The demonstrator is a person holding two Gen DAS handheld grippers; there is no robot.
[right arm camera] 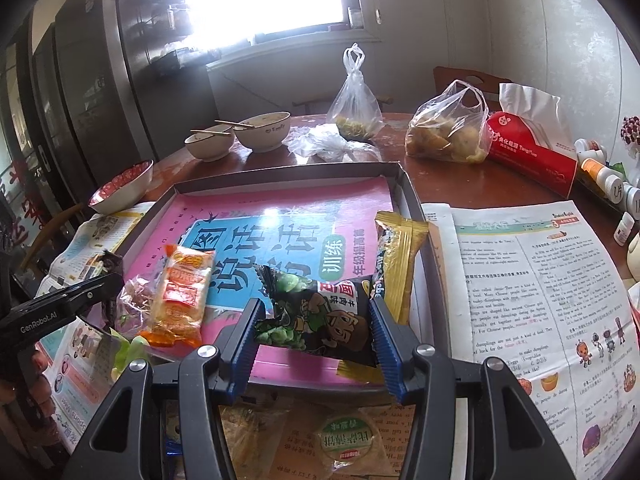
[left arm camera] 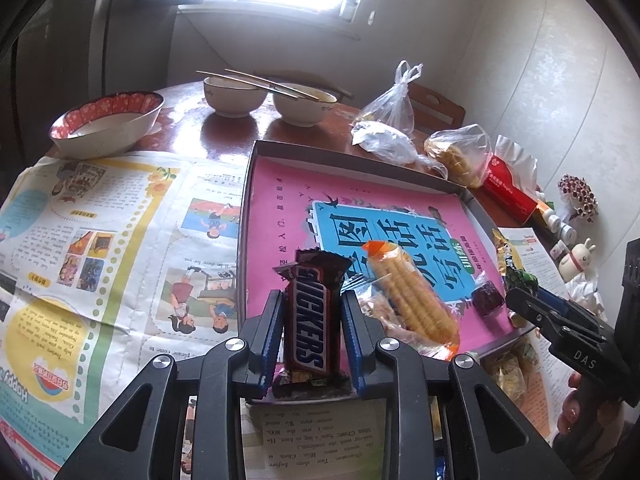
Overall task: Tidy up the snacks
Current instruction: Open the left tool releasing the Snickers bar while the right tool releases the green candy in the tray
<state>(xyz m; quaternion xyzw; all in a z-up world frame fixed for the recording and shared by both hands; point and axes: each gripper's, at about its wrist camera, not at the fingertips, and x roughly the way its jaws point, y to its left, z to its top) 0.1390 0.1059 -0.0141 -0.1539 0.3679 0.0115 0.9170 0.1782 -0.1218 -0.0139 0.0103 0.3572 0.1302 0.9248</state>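
My left gripper (left arm camera: 311,312) is shut on a brown Snickers bar (left arm camera: 311,320), held upright over the near edge of a shallow tray (left arm camera: 256,152) lined with a pink book. An orange cracker pack (left arm camera: 408,296) and a small dark red candy (left arm camera: 487,300) lie in the tray. My right gripper (right arm camera: 316,320) is shut on a black and green snack packet (right arm camera: 316,320) over the tray's (right arm camera: 412,192) near right part. A gold wrapped bar (right arm camera: 396,256) lies beside it, and the cracker pack (right arm camera: 182,292) lies to the left.
Newspaper (left arm camera: 100,240) covers the table to the left and right (right arm camera: 540,300). Bowls with chopsticks (left arm camera: 236,94), plastic food bags (right arm camera: 448,132) and a red tissue pack (right arm camera: 532,152) stand behind the tray. More snack packets (right arm camera: 348,440) lie under my right gripper.
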